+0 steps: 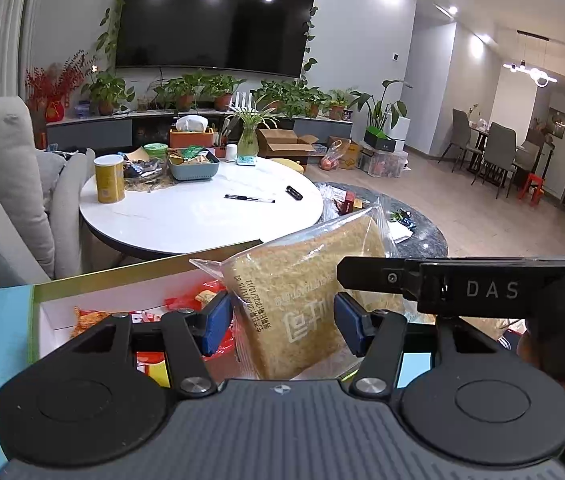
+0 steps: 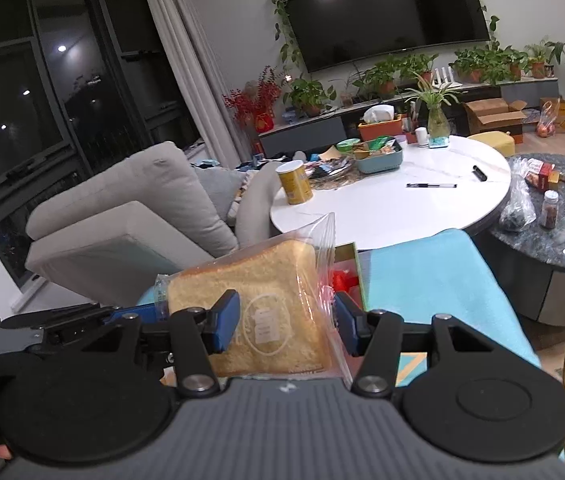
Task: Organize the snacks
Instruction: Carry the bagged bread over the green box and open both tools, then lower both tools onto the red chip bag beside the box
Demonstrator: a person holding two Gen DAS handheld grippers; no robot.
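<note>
Left wrist — box (image 1: pixel 130 280) snacks, right wrist — bagged bread (image 2: pixel 258 296).

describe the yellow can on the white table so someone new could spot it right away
Find the round white table in front of the wall TV. At its edge nearest the grey sofa stands the yellow can, upright and alone. It is the table's only tall cylinder, apart from the teal basket and the pen.

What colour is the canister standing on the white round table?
Yellow canister with a pale lid, clearest in the right wrist view.
</note>
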